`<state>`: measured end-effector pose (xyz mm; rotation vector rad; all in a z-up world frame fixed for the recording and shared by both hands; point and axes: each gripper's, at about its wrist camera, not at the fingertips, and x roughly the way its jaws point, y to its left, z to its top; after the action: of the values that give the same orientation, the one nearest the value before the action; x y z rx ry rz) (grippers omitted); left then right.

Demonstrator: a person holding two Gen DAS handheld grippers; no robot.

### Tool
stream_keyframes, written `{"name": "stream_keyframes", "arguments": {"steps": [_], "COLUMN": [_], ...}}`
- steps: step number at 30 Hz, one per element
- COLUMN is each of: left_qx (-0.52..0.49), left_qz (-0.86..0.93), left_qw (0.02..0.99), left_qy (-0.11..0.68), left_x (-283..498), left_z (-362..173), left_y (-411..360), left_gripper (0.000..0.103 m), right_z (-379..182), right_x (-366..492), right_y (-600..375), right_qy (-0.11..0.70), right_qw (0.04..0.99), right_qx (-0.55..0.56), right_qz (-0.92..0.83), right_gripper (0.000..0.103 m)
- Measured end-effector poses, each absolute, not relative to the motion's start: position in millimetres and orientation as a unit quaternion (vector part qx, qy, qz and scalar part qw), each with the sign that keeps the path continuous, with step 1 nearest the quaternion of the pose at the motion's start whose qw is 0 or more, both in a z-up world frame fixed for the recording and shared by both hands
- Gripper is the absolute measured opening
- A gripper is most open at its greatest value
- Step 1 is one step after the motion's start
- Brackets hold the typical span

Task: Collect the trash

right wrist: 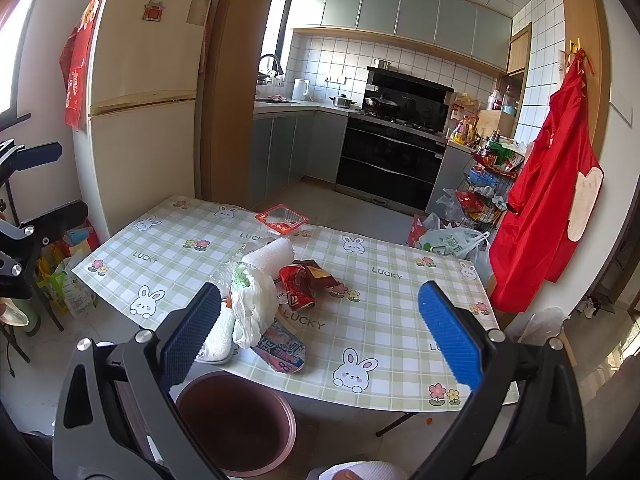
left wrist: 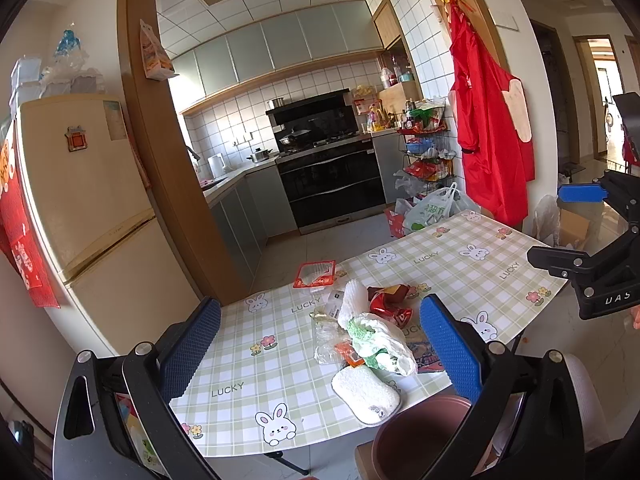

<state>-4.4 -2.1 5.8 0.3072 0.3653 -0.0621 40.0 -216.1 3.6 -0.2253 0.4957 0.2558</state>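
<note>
A pile of trash lies on the checked rabbit-print table (left wrist: pixel 280 372): a white plastic bag (left wrist: pixel 384 340), white foam pieces (left wrist: pixel 366 394), red wrappers (left wrist: pixel 390 300), and a printed packet (right wrist: pixel 282 350). A red plastic tray (left wrist: pixel 314 274) sits at the far edge. A brown bin (right wrist: pixel 236 424) stands on the floor below the table's near edge. My left gripper (left wrist: pixel 320 348) is open and empty, above the pile's near side. My right gripper (right wrist: pixel 320 332) is open and empty, above the table right of the pile. The same pile (right wrist: pixel 256 292) shows in the right wrist view.
A cream fridge (left wrist: pixel 84 184) stands left. Kitchen counters and an oven (left wrist: pixel 332 184) are behind. A red apron (left wrist: pixel 488 132) hangs on the right wall. Plastic bags (left wrist: pixel 432 208) and a wire rack (left wrist: pixel 428 152) stand beyond the table.
</note>
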Motion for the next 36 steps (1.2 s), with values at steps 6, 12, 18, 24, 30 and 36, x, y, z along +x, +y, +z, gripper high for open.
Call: {"name": "stream_keyframes", "arguments": {"steps": [6,12,18,24,30,36], "left_qx": [0.152,0.151,0.151,0.154,0.154,0.151], "left_qz": [-0.03,-0.032,-0.034,-0.036,-0.034,-0.027], "left_qw": [0.971,0.971,0.971,0.97,0.97,0.97], "left_qy": [0.181,0.181,0.181,0.184,0.187,0.189], "left_x": [-5.0,-4.8,-8.1,-9.6,-8.3,-4.3], "left_z": [6.9,10.6,16.0,14.8,7.9,4.7], "left_y": [-2.1,-0.6,1.5,3.1,2.8,5.0], "left_gripper": [0.098,0.098,0.098,0.098,0.098,0.098], "right_z": [3.8,3.4,3.5,3.9,4.3,4.6], "right_x": [39.9,39.8,40.0,38.6,38.9,37.9], "right_y": [-216.1,-216.6,-216.6,-222.2,-222.1,-223.7], "right_qy": [0.244,0.244,0.245,0.244,0.245,0.245], "right_qw": [0.955,0.955,0.955,0.956,0.956,0.956], "right_qx": [-0.111,-0.111,-0.112,-0.109,-0.11,-0.109], "right_qz": [0.126,0.126,0.125,0.122,0.122,0.121], "right_gripper": [0.097,0.097,0.097,0.097,0.097,0.097]}}
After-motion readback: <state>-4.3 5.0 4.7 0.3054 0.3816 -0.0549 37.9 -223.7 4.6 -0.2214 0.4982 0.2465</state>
